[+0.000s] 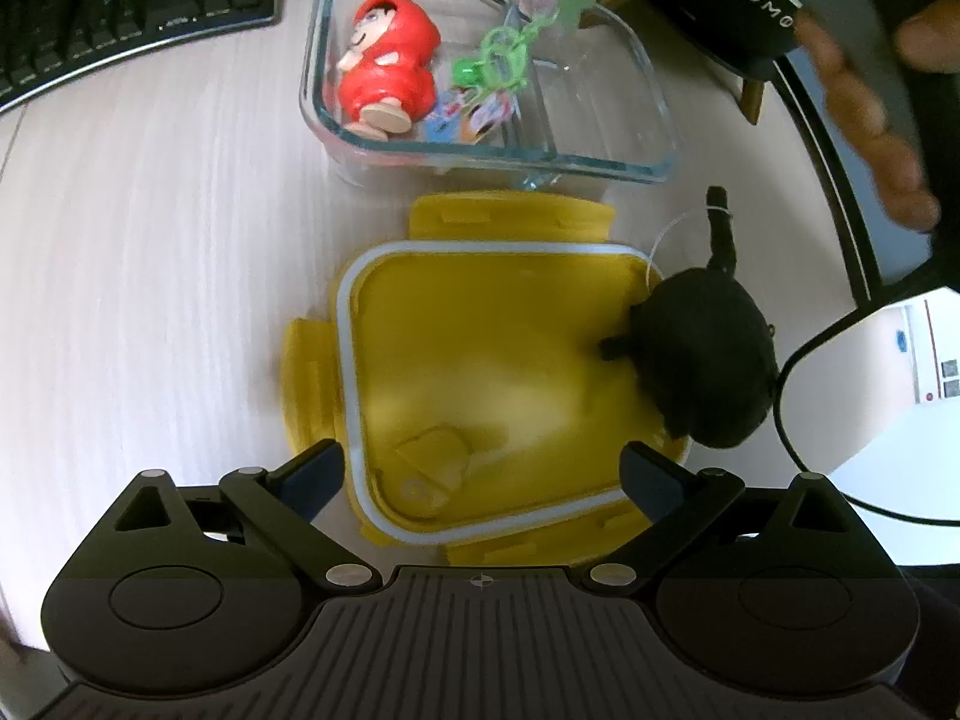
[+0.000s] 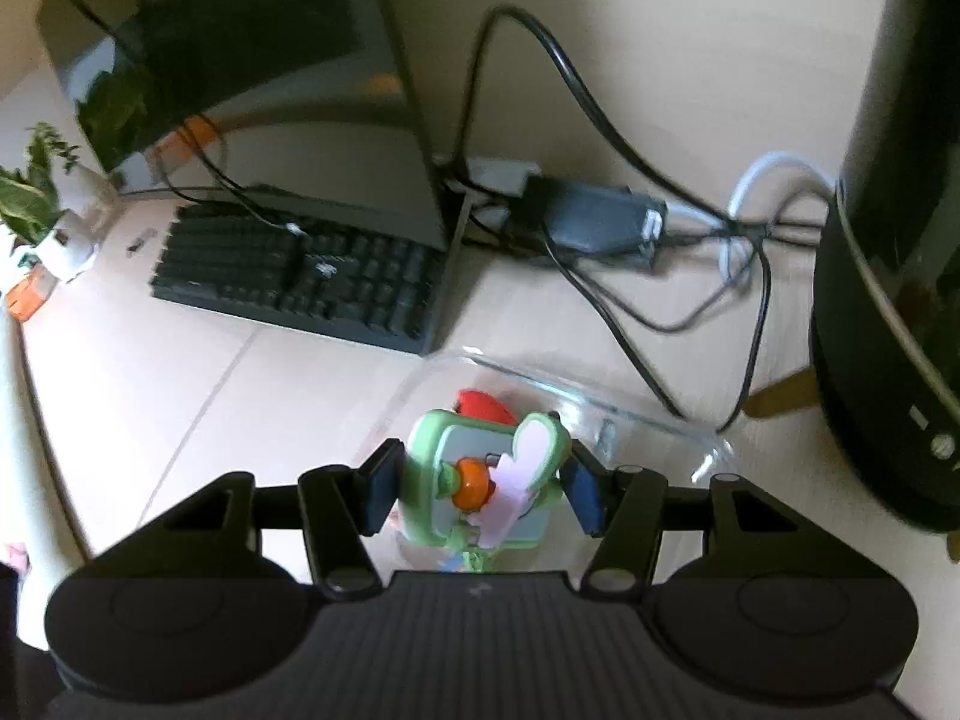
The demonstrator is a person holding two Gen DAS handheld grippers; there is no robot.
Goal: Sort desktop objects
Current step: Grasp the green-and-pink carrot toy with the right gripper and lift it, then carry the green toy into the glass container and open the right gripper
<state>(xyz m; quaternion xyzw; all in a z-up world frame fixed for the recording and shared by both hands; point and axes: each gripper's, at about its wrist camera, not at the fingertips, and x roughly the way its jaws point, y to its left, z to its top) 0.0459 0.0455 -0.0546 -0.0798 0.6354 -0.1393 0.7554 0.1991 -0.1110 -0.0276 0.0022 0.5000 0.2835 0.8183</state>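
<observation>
A clear glass container (image 1: 654,120) stands on the desk and holds a red hooded figurine (image 1: 390,63) and small colourful charms (image 1: 474,111). In front of it lies a yellow lid (image 1: 480,336), upside down, with a black plush toy (image 1: 702,354) on its right edge. My left gripper (image 1: 483,474) is open and empty over the lid's near edge. My right gripper (image 2: 483,489) is shut on a green keychain toy (image 2: 486,480) with a pink and orange figure, held above the glass container (image 2: 648,414). The toy's green chain (image 1: 510,54) hangs into the container in the left wrist view.
A black keyboard (image 2: 300,276) and a monitor (image 2: 240,42) stand at the back left, with a power adapter (image 2: 600,222) and tangled cables behind. A black cylindrical device (image 2: 888,240) stands at the right. A potted plant (image 2: 36,204) is at the far left.
</observation>
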